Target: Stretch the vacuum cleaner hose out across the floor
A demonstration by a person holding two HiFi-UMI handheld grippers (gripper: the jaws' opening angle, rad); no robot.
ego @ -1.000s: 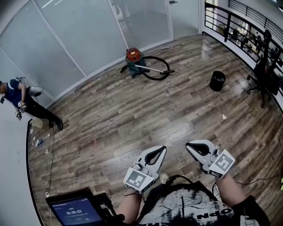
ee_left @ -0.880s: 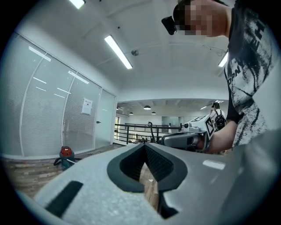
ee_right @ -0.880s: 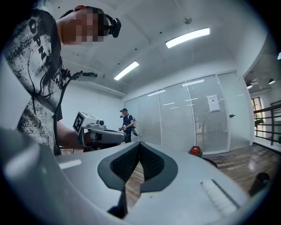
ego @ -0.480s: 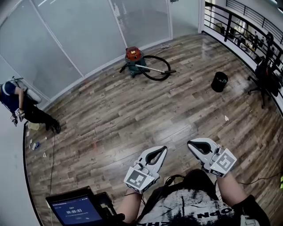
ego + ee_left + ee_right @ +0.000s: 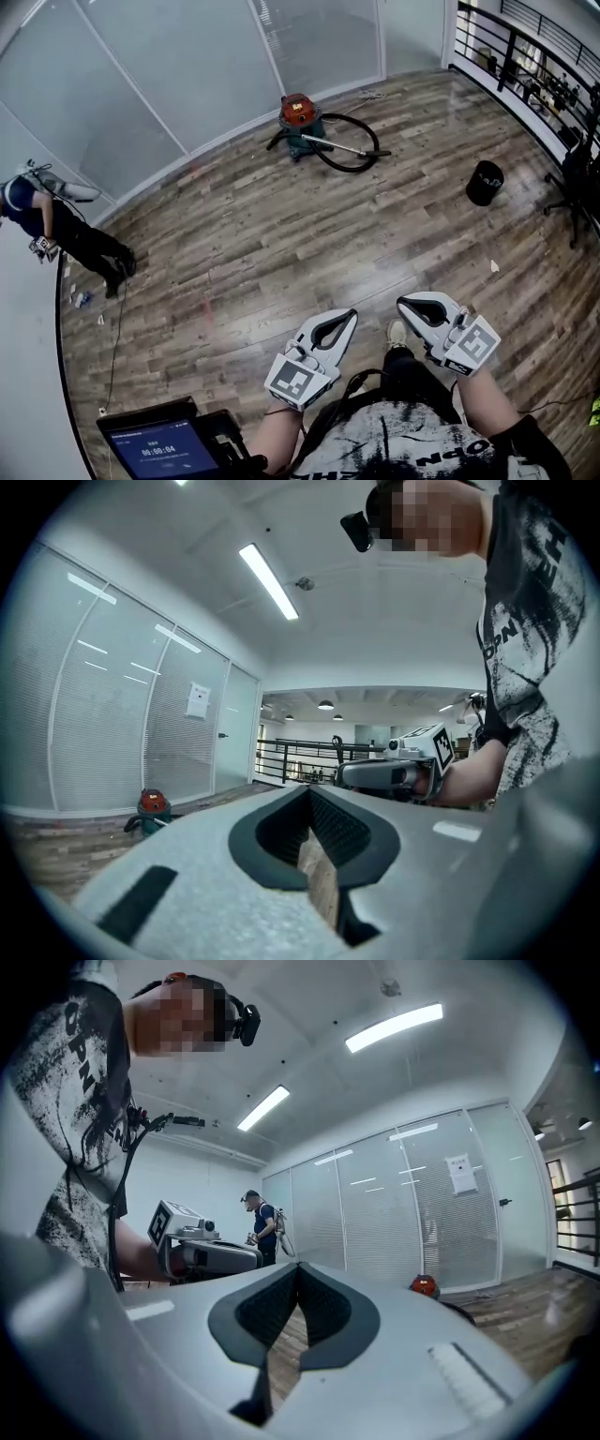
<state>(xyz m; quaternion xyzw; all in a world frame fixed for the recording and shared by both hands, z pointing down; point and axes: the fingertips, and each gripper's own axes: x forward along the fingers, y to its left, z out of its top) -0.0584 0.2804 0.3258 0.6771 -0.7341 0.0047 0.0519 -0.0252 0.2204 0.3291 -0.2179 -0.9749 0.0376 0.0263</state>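
The wooden floor took up most of what you looked down on, its planks running bare between you and the far side of the room. A frosted glass wall closed that far side, and a dark railing ran along the right edge. A second person stood bent over by the left wall, well apart from you. An office chair sat below the railing at the right.

The vacuum cleaner, with its red top, stood on the floor close to the glass wall, well apart from both of your hands. Its black hose lay curled in a loop on the planks just to the right of the body, and the metal wand lay across that loop. A black bin stood further right, apart from the hose. A dark screen sat low at your left.

You held the left hand-held gripper level in front of your chest, its jaws pressed together with nothing between them. The right hand-held gripper sat beside it at the same height, its jaws likewise closed and empty. Both pointed across the room toward the vacuum cleaner. A small scrap of paper lay on the floor to the right.
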